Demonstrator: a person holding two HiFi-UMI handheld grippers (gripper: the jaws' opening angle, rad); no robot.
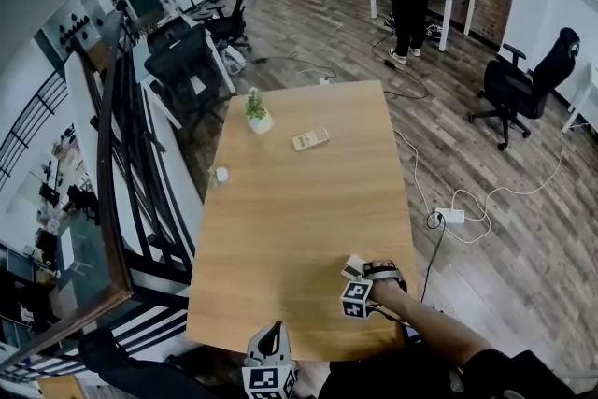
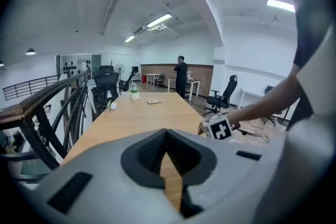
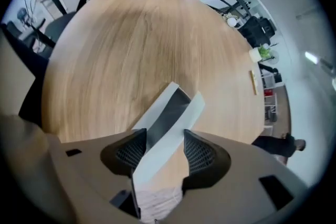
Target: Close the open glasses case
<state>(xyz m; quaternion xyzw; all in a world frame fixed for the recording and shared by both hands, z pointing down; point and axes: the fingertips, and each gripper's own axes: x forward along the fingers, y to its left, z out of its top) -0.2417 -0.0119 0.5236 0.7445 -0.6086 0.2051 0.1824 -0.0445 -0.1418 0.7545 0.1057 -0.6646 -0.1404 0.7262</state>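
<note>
Glasses case point(image 3: 176, 107) sits on the wooden table point(image 1: 299, 201) near its near right edge, w/ the right gripper point(image 3: 164, 136) pointing steeply down over it. In the right gripper view the case runs lengthwise btwn the two jaws, its pale walls spread in a V and the dark inside showing, so the lid isn't down yet. The jaws stand wide apart, w/ bare wood showing btwn the case and the right-hand pad, so no squeeze on it. Left gripper point(image 1: 270, 341) hangs at the table's near edge, well left of the case. Its own view shows its jaws meeting at the tips w/ nothing btwn them, only a sliver of tabletop behind. Further up the table are a small potted plant point(image 1: 256, 112), a flat tan box point(image 1: 310, 139) and a small white object point(image 1: 220, 174) by the left edge
</note>
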